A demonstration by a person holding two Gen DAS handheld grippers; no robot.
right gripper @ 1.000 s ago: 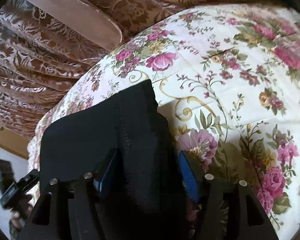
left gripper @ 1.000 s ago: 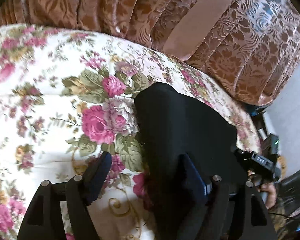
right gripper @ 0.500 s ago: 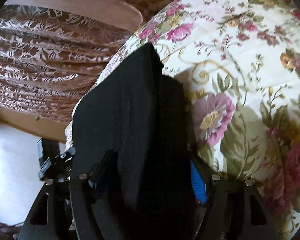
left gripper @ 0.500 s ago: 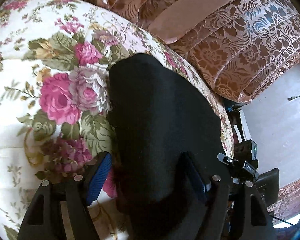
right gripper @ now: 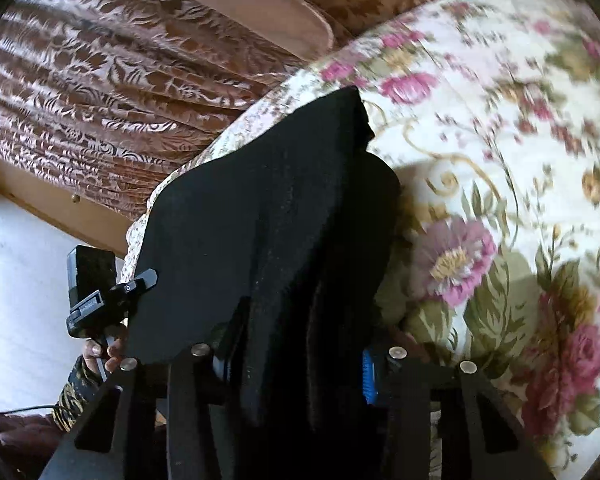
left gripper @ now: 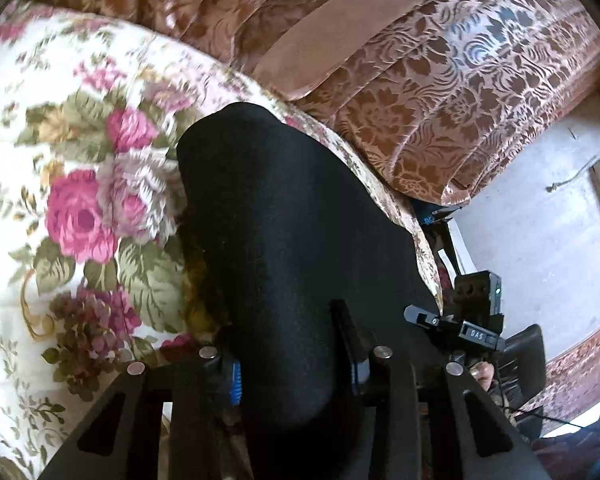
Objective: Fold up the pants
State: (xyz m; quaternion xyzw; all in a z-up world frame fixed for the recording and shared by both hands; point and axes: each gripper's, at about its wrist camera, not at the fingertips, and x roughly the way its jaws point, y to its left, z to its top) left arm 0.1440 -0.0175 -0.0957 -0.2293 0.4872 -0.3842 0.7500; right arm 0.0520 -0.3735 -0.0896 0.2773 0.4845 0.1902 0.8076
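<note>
1. The black pants (left gripper: 296, 216) lie in a folded bundle on a bed covered with a floral bedspread (left gripper: 60, 152), close to the edge of the bed.
2. The left gripper (left gripper: 296, 364) holds the near end of the pants: its jaws are closed on the cloth, and the black fabric fills the space between the two fingers with blue pads.
3. In the left wrist view the far end of the bundle is rounded and rests on the bedspread, just beside a big pink rose (left gripper: 80, 216) in the pattern.
4. The right gripper (right gripper: 296, 364) also grips the pants (right gripper: 268, 220); its jaws are clamped on a thick fold of the cloth, and one blue pad shows at the right side of the fold.
5. In the right wrist view the pants rise to a pointed corner at the far end, and several layers of fabric are visible one over another.
6. Behind the bed hangs a brown curtain (left gripper: 440, 100) with a leaf pattern; it is also seen in the right wrist view (right gripper: 100, 80).
7. Each camera sees the other gripper at the edge of the bundle, with the person's fingers on its handle.
8. A pale floor (left gripper: 540, 220) is visible beside the bed.
</note>
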